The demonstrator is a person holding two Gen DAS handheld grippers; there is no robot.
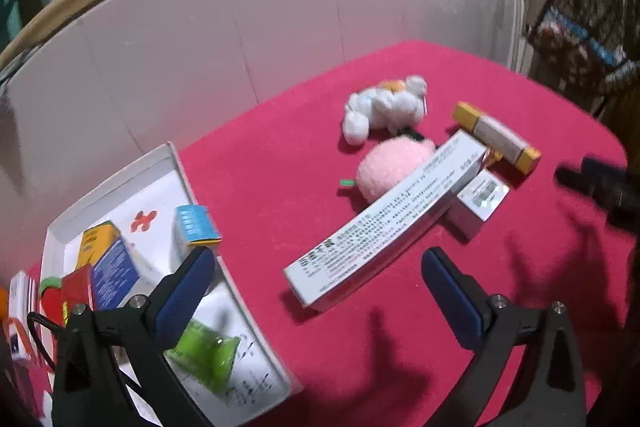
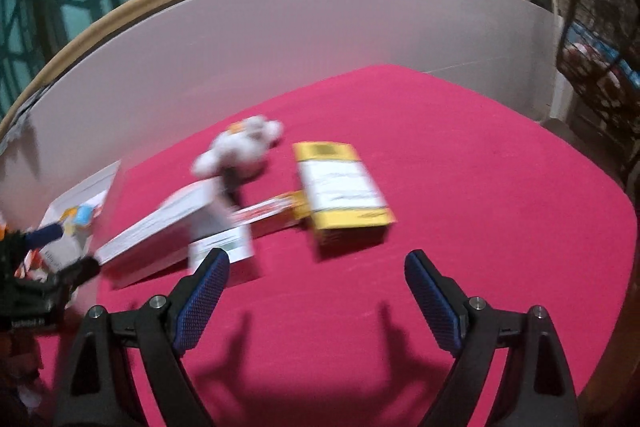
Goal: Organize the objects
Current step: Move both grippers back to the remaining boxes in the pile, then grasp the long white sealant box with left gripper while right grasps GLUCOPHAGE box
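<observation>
On the red cloth lie a long white printed box (image 1: 380, 223), a pink plush ball (image 1: 394, 165), a white plush toy (image 1: 386, 107), a yellow-and-white box (image 1: 496, 137) and a small white box (image 1: 478, 201). My left gripper (image 1: 320, 267) hovers open and empty just short of the long box, its left finger over the white tray (image 1: 168, 167). In the right wrist view my right gripper (image 2: 318, 271) is open and empty above bare cloth, short of the yellow-and-white box (image 2: 340, 187), the small white box (image 2: 222, 247) and the long box (image 2: 160, 231). The white plush toy (image 2: 240, 145) lies behind them.
The white tray holds a blue-topped box (image 1: 194, 227), a blue-and-white box (image 1: 116, 273), a yellow box (image 1: 96, 241), a red item (image 1: 76, 291) and a green packet (image 1: 204, 355). A white wall panel (image 1: 200, 47) backs the cloth. The other gripper's black tip (image 1: 600, 183) shows at right.
</observation>
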